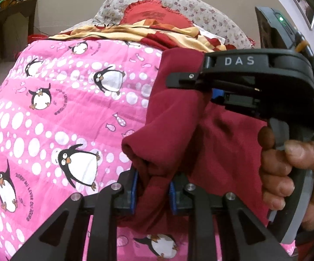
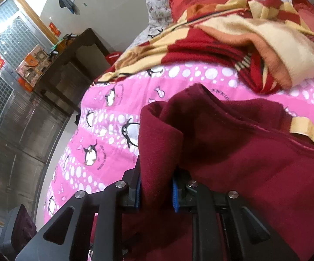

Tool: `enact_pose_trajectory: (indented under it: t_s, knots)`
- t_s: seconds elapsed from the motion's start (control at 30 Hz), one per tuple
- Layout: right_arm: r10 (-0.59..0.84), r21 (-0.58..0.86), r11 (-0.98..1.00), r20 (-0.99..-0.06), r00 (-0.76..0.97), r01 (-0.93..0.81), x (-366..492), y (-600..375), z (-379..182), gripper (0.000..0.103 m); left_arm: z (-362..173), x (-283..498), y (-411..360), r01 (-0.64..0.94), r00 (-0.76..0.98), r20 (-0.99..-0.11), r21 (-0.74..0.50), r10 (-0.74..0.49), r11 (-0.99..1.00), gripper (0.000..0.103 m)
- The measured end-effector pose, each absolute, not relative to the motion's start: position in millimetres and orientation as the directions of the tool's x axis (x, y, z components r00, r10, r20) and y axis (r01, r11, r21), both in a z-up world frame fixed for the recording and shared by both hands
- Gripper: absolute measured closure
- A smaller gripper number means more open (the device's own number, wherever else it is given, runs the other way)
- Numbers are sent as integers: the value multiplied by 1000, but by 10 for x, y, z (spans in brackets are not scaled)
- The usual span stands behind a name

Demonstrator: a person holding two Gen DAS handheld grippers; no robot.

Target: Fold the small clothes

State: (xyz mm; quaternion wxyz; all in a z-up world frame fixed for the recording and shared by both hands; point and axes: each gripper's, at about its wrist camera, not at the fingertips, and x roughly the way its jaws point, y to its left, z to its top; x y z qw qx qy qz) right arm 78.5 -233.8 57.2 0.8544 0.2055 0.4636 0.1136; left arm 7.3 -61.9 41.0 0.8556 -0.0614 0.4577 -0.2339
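Observation:
A small maroon fleece garment [image 1: 178,117] hangs above a pink penguin-print bedspread [image 1: 65,100]. My left gripper [image 1: 153,192] is shut on a bunched edge of it, cloth pinched between the blue pads [image 1: 134,192]. My right gripper, a black tool marked DAS, shows in the left wrist view [image 1: 202,80] shut on the garment's upper edge. In the right wrist view my right gripper [image 2: 155,192] is shut on the maroon garment [image 2: 233,148], which has a beige loop tab [image 2: 304,130] and drapes over the pink bedspread [image 2: 117,117].
A red and cream blanket [image 2: 233,41] lies crumpled at the head of the bed, with a red pillow [image 1: 154,15] and floral pillows [image 1: 211,17] behind. A dark wooden desk [image 2: 70,65] stands left of the bed, by a barred window.

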Motion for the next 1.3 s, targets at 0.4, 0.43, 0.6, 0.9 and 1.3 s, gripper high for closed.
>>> enact_pose_trajectory:
  t_s: [0.4,0.43,0.6,0.9,1.3]
  knots:
    - [364,431,902,-726,584,-27,463,-2526,916,72,710,-170,-770,397,482,-732,-308,-482,865,81]
    - [362,427,904,-726,585,-28,438,-2546,933,72,735,-196,-793,404,482,-730,-305,-484,863,81]
    - [335,404,914,-727,599,-21,282,-2693,1069,73,849,-325,-951,440,475,-722,-300,-503,846,81]
    - [296,381,925,-723,624,3,10,-2955,1211,73,974,-559,-1254,498,458,-721,-276,-519,822,81]
    - [247,376,925,-703,667,54,-375,-3378,1301,74,1088,-815,-1656,566,440,-725,-235,-530,791,81]
